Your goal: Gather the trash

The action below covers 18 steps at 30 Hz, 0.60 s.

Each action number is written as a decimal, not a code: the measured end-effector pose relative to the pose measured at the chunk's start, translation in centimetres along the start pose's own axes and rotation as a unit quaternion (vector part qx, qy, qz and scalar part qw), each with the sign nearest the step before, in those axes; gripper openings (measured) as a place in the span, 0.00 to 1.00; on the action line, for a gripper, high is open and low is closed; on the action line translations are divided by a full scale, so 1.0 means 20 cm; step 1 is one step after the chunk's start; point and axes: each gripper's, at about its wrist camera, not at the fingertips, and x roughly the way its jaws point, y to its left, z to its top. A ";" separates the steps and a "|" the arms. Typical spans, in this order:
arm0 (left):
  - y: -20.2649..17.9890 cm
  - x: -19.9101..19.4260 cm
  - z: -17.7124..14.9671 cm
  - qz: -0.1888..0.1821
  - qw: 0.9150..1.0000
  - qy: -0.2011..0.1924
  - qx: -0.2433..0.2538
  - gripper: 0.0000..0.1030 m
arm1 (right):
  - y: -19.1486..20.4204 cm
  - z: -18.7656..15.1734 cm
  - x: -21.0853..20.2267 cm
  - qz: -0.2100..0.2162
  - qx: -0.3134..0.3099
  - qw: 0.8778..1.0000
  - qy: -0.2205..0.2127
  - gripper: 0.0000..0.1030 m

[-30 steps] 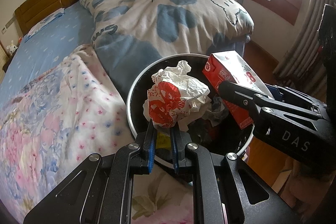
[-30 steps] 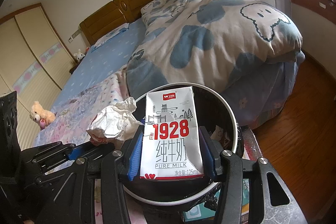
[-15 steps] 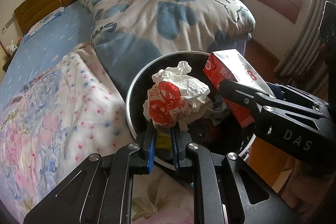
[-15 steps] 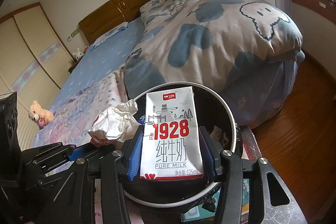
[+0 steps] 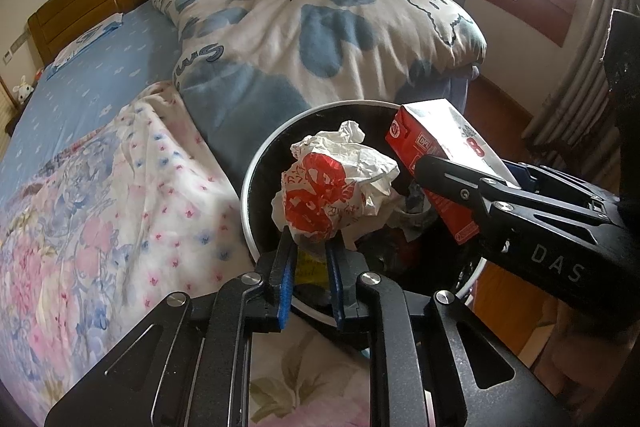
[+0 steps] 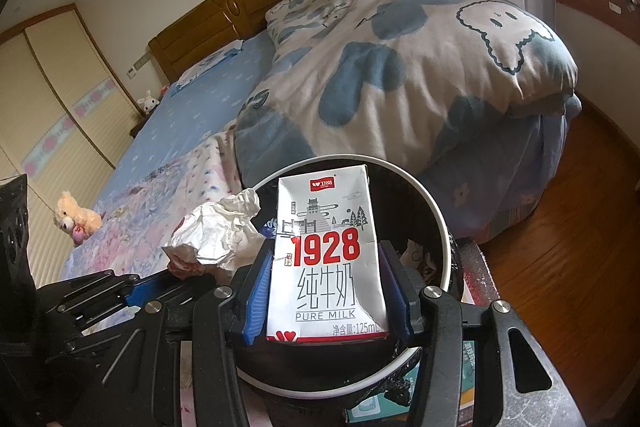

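I hold both pieces of trash right over the mouth of the bin (image 5: 256, 183), so the step in hand, as I judge it, is the drop. My left hand-held gripper (image 5: 311, 247) is clamped on the bottom of the crumpled wrapper (image 5: 334, 187), which stands up above the dark opening. My right hand-held gripper (image 6: 326, 291) is clamped on the milk carton (image 6: 326, 255) by its two side faces, with the carton upright over the bin's right half.

To do it well, I should bring each piece a little lower and inward before I let the fingers part, one after the other. The wrapper is light and springy and may cling to a pad or drift off toward the floral blanket (image 5: 100, 219) just beside the rim. The carton is stiff and should fall straight.

The bin already holds other rubbish, so there is less room inside. The two grippers sit close together and could knock each other. The blue-and-white quilt (image 5: 320, 27) lies piled on the bed beyond the rim, clear of the drop.
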 end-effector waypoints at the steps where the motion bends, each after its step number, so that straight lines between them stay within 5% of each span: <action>1: 0.00 0.00 0.00 0.000 1.000 0.000 0.000 0.16 | 0.00 0.00 0.00 0.001 0.001 1.000 0.000 0.49; 3: 0.00 0.00 0.00 0.001 1.000 0.001 0.000 0.20 | 0.00 0.00 0.00 0.001 0.002 1.000 0.001 0.49; 5: 0.01 0.00 0.00 0.001 1.000 0.002 0.000 0.37 | 0.00 0.00 0.00 0.000 0.002 1.000 0.001 0.51; 8: 0.01 -0.02 0.00 0.005 1.000 -0.006 0.004 0.49 | -0.01 0.01 0.00 0.004 0.008 1.000 0.003 0.53; 18: 0.11 -0.17 -0.13 -0.002 0.999 -0.028 -0.035 0.63 | 0.01 -0.01 -0.10 0.002 0.014 1.000 -0.014 0.65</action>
